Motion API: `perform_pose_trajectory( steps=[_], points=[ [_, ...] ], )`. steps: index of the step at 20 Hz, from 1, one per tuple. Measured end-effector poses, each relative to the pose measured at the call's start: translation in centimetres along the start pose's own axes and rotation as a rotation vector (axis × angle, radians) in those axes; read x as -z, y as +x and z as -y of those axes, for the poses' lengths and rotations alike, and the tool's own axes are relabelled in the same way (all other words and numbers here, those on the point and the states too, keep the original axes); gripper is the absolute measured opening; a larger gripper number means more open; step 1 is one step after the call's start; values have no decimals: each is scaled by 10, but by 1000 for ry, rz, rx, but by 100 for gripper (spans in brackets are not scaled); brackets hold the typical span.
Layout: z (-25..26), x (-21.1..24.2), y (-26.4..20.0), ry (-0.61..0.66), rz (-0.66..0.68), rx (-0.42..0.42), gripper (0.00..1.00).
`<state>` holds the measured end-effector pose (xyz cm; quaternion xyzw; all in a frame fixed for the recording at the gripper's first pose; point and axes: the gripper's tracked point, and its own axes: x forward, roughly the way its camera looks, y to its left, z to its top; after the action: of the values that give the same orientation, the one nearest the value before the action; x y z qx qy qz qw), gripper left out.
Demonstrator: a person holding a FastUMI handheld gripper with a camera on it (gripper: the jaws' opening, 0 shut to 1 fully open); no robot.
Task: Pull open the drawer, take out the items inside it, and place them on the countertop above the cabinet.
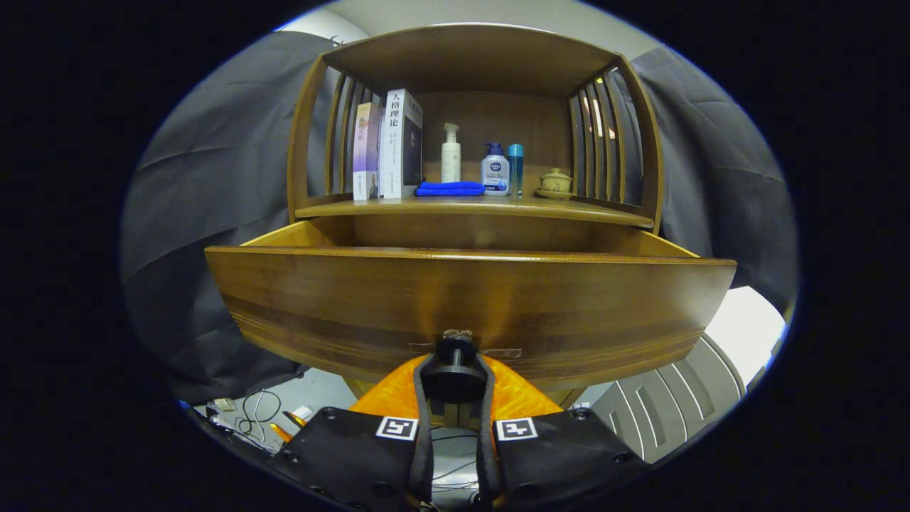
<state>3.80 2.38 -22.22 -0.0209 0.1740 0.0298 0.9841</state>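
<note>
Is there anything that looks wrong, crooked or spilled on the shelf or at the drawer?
Nothing stands out. The drawer is pulled out and sits level, the tongs closed on its knob. On the countertop, the books, three bottles and lidded cup stand upright, and the blue cloth lies folded. What the drawer holds is hidden.

I see my gripper (455,377) level and pointing straight ahead, its two fingers (424,398) running forward side by side from the marker-tagged housing. They are drawn in close, both pressing the round drawer knob (455,370) from either side, one finger on its left flank and one on its right. The tips seem to wrap just past the knob's widest part, though the fisheye bends that area and I can't be sure.
</note>
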Motion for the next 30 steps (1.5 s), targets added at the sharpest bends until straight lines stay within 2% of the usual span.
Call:
perform_pose_trajectory(
  steps=[16, 24, 25, 29, 30],
  points=[
    [0, 13, -23, 4, -12, -24, 26],
    [10, 6, -31, 42, -42, -42, 52],
    [19, 3, -35, 46, -42, -26, 62],
    [25, -4, -53, 115, -41, -71, 100],
    [34, -10, -60, 100, -23, -51, 100]
  ],
)
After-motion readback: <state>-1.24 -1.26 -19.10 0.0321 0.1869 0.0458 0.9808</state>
